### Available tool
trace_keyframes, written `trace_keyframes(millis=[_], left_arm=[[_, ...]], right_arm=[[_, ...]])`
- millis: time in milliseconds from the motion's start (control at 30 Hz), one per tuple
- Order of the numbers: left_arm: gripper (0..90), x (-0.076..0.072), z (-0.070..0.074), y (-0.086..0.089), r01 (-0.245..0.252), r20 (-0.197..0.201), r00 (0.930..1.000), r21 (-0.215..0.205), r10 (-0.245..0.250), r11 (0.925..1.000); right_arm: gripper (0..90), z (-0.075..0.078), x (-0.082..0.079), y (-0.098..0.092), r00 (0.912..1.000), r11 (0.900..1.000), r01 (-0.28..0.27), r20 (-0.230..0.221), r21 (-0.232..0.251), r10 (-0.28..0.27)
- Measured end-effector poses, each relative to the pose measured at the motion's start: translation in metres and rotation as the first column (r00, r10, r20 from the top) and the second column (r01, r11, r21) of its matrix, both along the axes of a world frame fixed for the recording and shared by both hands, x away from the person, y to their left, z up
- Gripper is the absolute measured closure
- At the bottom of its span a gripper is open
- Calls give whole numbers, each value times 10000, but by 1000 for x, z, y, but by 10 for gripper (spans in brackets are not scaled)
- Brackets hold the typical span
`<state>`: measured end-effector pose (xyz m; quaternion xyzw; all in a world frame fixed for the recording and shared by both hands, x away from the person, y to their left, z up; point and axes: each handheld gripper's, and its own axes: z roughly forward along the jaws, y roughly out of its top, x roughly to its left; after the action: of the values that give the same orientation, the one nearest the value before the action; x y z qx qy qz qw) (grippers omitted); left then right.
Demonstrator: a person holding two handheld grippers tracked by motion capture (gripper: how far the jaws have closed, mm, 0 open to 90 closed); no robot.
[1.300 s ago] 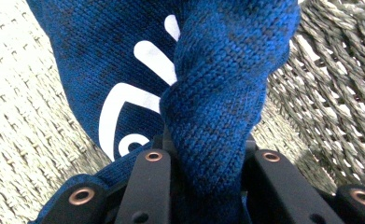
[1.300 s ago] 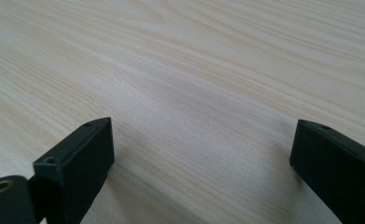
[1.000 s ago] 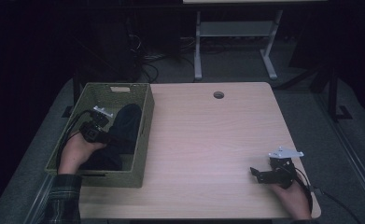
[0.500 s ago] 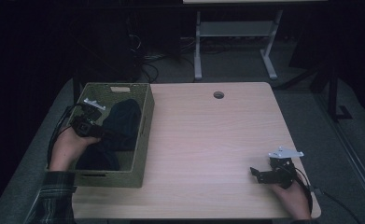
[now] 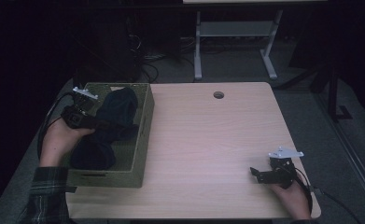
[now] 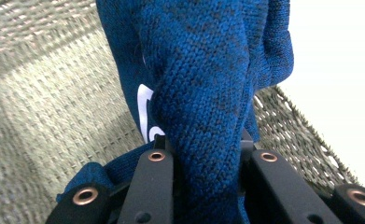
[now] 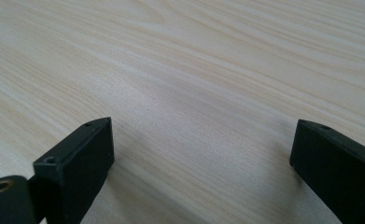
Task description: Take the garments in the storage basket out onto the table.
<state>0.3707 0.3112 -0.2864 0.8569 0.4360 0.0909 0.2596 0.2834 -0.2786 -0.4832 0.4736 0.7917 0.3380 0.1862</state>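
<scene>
My left hand-held gripper (image 6: 201,179) has its jaws pinched on a fold of the blue knit garment (image 6: 203,84), which hangs over the woven basket (image 5: 145,121) at the table's left edge; my right hand-held gripper (image 7: 201,154) rests wide open, nothing between its jaws, near the table's (image 5: 208,140) front right corner

The knit (image 6: 203,93) is dark blue flecked with black and bears a white mark, the woven basket (image 5: 145,135) is olive green, the table (image 5: 217,140) is pale wood grain, the jaws are black, and the sleeve (image 5: 47,196) is dark plaid.
</scene>
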Motion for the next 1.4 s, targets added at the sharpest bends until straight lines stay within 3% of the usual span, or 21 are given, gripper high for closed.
trace_keyframes(millis=[233, 667, 1000, 1400], left_arm=[[766, -1, 21, -3, -15, 263, 9997, 13, 15, 10000], [767, -4, 60, -20, 420, 835, 9956, -10, -418, 9991], [767, -8, 78, -42, 998, 1243, 9874, -76, -981, 9950], [768, -10, 93, -79, 1734, 1612, 9718, 58, -1721, 9848]], right_arm=[[59, 0, 0, 0, 10000, 10000, 0, 3, 4, 0], [59, 0, 0, 0, 10000, 10000, -4, 6, 1, 4], [59, 0, 0, 0, 10000, 10000, -1, 2, 4, 1], [59, 0, 0, 0, 10000, 10000, -4, 1, 4, 4]])
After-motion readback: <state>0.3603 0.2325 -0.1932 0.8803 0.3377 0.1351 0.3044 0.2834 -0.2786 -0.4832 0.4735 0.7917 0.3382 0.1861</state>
